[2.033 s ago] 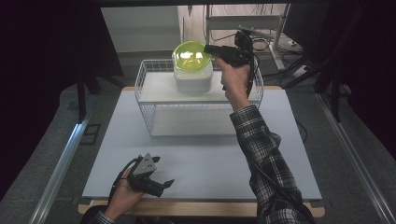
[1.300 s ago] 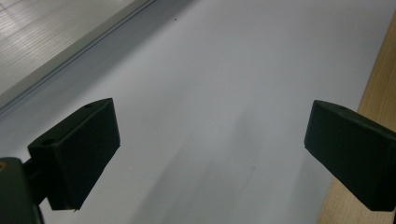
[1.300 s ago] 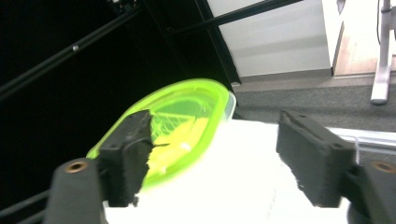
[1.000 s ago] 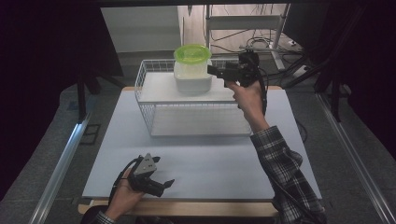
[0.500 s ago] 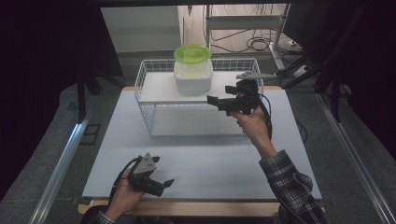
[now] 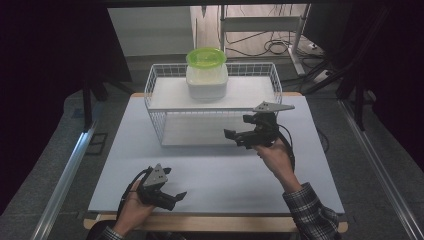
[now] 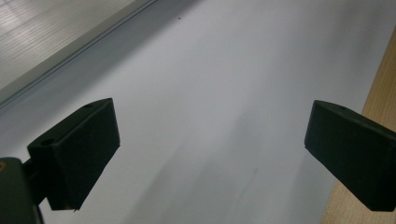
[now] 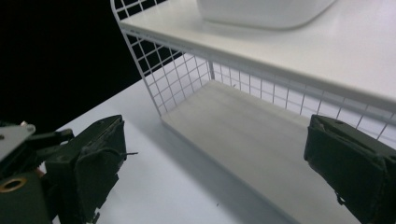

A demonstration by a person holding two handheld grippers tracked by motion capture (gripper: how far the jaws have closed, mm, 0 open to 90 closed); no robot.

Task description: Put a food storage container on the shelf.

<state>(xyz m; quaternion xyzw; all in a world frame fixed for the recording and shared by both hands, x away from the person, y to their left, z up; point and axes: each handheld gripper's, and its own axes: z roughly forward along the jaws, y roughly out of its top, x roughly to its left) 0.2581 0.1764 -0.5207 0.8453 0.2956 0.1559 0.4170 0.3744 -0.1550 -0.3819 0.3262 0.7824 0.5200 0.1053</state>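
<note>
A white tub with a green lid [image 6: 206, 75] stands on the top shelf of a white wire rack [image 6: 165, 131] at the back of the table; its base [image 8: 266, 9] shows in the right gripper view. My right gripper [image 6: 239, 127] hovers in front of the rack's right half and points left at the lower shelf [image 8: 243, 130]. Its jaws have just been opening and stand open [image 8: 217, 140] with nothing between them. My left gripper [image 6: 174, 183] rests at the table's front left, open [image 7: 212, 126] and empty over the white sheet.
A white sheet [image 6: 225, 175] covers the table, with a wooden edge [image 7: 373, 93] at the front. Metal rails [image 6: 65, 175] run along the floor at both sides. Cables and a metal stand [image 6: 280, 45] lie behind the rack.
My right gripper has drawn back from the tub on the top shelf and sunk to the front of the rack. The tub stays on the shelf. The left gripper has kept still.
</note>
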